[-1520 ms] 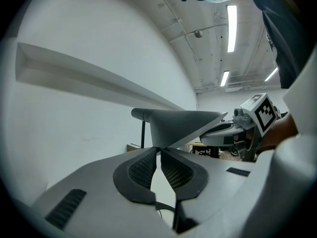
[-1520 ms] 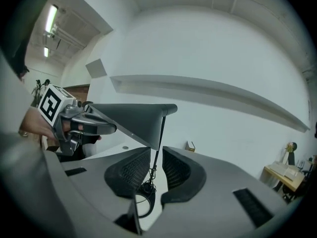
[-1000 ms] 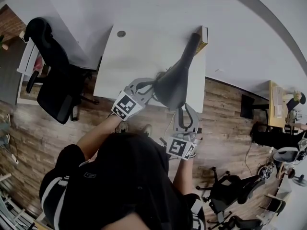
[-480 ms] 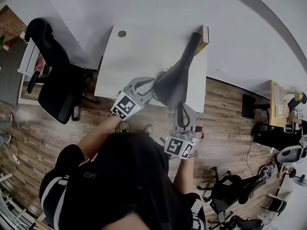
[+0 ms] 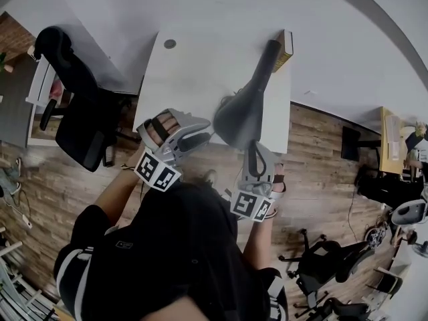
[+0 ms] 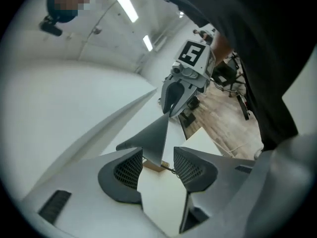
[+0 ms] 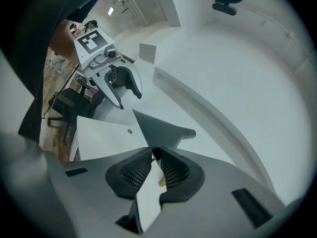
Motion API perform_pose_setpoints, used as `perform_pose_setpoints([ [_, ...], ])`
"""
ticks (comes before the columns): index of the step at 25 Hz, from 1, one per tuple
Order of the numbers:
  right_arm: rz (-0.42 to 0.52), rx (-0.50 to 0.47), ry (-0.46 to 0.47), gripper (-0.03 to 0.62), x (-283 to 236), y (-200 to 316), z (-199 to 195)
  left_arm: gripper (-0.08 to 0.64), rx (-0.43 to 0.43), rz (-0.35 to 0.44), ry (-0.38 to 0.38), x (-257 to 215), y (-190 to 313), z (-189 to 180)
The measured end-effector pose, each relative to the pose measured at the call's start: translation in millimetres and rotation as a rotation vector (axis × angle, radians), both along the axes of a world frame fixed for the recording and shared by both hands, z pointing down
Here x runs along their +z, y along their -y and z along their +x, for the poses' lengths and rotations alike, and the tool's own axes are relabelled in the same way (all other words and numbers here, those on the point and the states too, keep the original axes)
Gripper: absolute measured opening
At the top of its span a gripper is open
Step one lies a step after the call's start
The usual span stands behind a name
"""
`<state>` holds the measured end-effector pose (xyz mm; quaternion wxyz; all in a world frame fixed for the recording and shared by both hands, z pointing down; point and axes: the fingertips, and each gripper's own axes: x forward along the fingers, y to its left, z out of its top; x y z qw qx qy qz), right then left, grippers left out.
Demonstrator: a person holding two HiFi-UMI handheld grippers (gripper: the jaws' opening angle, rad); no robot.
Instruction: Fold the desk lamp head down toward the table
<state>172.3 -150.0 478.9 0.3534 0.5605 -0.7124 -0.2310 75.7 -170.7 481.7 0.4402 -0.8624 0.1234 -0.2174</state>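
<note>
The right tool (image 5: 253, 151) has just been closing its jaws and pinches the near rim of the dark lamp head (image 5: 237, 116), which hangs over the near edge of the white worktop (image 5: 187, 79). The left tool (image 5: 200, 136) has just been opening its jaws wide, with nothing between them, and sits just left of the head without touching it.

Lamp head (image 5: 241, 116): dark grey. Lamp base (image 5: 284, 45): tan. Table (image 5: 194, 72): plain white. Left tool (image 5: 200, 136) and right tool (image 5: 253, 150): pale grey, each bearing black-and-white square markers. Floor (image 5: 314, 146): brown wood-plank pattern. Office chair (image 5: 77, 105): black.
</note>
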Motion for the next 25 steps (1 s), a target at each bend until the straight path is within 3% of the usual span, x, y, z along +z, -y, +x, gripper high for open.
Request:
perform_pose_setpoints([
  [4,-0.002,-0.006,-0.004,0.074,-0.4,0.6,-3.2,0.19,0.059,0.124,0.097,2.4,-3.8,26.1],
  [6,-0.006,-0.009,-0.01,0.072,0.6,0.8,-3.6,0.137,0.053,0.157,0.14,7.8,1.5,34.2],
  [8,-0.013,-0.01,-0.023,0.074,3.9,0.5,-1.7,0.104,0.049,0.155,0.147,8.5,4.7,38.7],
  [19,-0.052,-0.019,-0.058,0.095,45.9,11.6,4.5,0.125,0.066,0.134,0.159,47.5,14.5,44.1],
  [25,-0.03,-0.016,-0.065,0.103,64.1,18.5,9.2,0.133,0.056,0.17,0.184,65.3,21.3,49.1],
])
